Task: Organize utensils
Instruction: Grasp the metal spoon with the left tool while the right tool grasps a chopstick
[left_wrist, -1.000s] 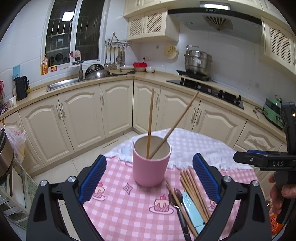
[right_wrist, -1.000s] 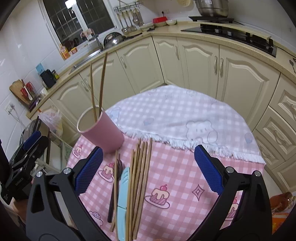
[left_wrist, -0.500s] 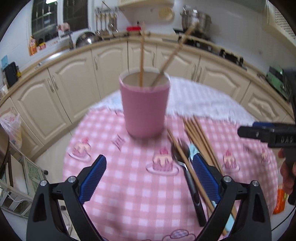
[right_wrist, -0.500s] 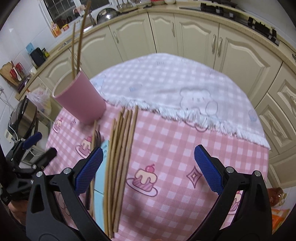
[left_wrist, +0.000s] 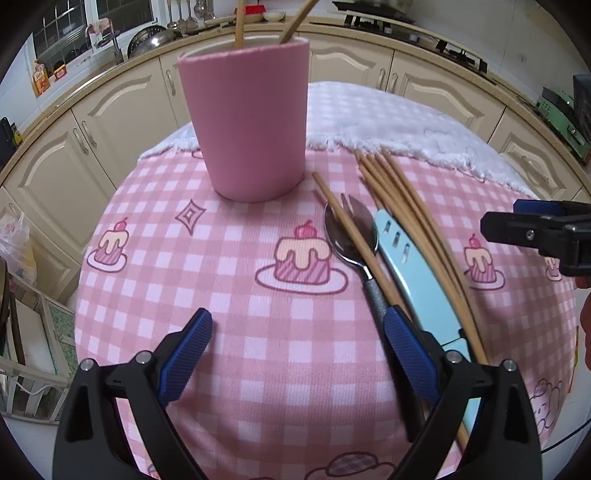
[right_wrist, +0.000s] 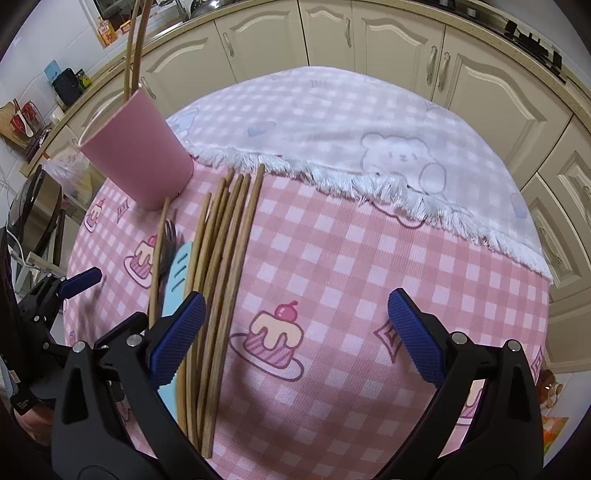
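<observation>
Your left gripper hangs low over the pink checked tablecloth, jaws spread wide with nothing between them. Its right pad sits over the dark handle of the spoon; whether it touches, you can't tell from here. Your right gripper is just as wide and just as empty, its left pad sitting above the near ends of the loose chopsticks.

Moving out from your fingers: the utensils lie in a row on the cloth, roughly parallel. From the left wrist view there's one single chopstick lying across the spoon's bowl, fork tines poking out beneath it, then the light blue knife, then the bundle of chopsticks fanned beside it.

Beyond their far tips stands the pink cup, upright on the cloth, two chopsticks already leaning inside it. Just past the cup, a white fringed cloth with a bear print covers the far half of the table. Cream cabinets curve round behind.
</observation>
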